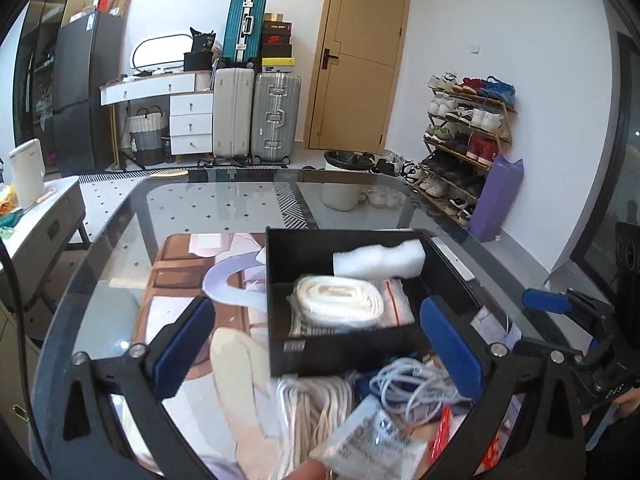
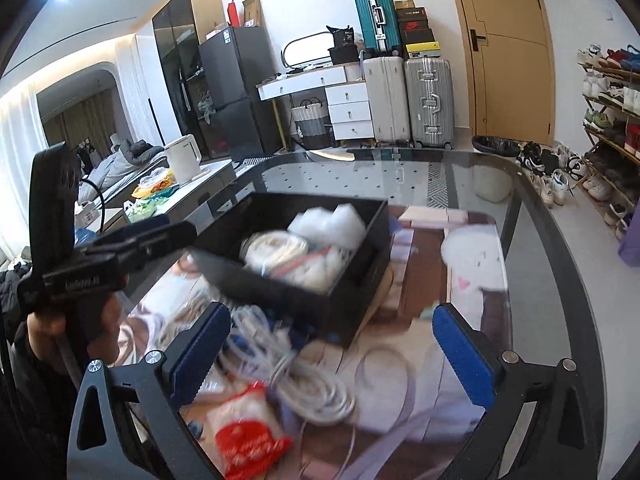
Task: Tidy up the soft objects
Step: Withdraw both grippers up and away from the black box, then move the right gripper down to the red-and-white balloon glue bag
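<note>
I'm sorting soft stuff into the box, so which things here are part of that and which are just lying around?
Part of the job:
black box
white foam roll
coiled white strap
white cable bundle
red-and-white packet

Just lying about:
kettle
suitcases
shoe rack
bin

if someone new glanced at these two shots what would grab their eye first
The open black rectangular box in the middle of the glass-topped table, already holding a white foam roll and a bagged coil of white cord. In front of it lies a loose heap of white cables and plastic packets, framed by the wide-open blue-padded left gripper. Behind, stacked suitcases stand against the far wall.
</note>
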{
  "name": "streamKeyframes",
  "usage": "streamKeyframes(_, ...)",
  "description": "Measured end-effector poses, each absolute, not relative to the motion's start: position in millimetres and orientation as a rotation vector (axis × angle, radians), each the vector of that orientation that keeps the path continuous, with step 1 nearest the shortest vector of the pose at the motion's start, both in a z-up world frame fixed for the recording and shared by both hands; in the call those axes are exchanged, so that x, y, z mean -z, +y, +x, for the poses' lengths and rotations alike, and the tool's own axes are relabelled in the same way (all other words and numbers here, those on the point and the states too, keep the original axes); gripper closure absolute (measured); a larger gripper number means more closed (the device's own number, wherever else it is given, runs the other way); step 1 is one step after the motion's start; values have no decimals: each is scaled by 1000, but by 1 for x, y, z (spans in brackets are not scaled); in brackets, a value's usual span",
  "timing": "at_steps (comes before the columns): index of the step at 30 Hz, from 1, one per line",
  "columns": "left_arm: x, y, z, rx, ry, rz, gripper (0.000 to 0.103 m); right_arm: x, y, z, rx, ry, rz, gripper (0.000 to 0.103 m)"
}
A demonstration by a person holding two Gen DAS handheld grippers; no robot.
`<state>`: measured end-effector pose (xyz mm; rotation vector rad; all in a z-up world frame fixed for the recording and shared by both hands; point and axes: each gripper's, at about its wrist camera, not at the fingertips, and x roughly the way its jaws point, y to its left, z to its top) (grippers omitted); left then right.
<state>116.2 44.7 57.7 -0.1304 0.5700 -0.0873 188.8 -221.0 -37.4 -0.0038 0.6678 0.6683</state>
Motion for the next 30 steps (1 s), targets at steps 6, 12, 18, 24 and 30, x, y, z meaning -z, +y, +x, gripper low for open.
streamKeyframes(6, -48, 38, 97, 93, 578, -121, 0, 58, -216, 163, -668, 718, 3, 0)
streamKeyframes(12, -36, 36, 84, 89, 569, -115, 0, 77, -215, 148, -642, 756, 20, 0)
streamKeyframes(18, -23, 33, 77, 102, 607, -78, 0, 90, -201, 135, -642, 778, -31, 0)
streamKeyframes(24, -15, 30, 68, 100, 624, -42, 0, 96, -184, 128, -645, 769, -55, 0)
streamKeyframes(30, -14, 34, 69, 118, 639, -75, 0, 102, -169, 125, -592, 766, -64, 1)
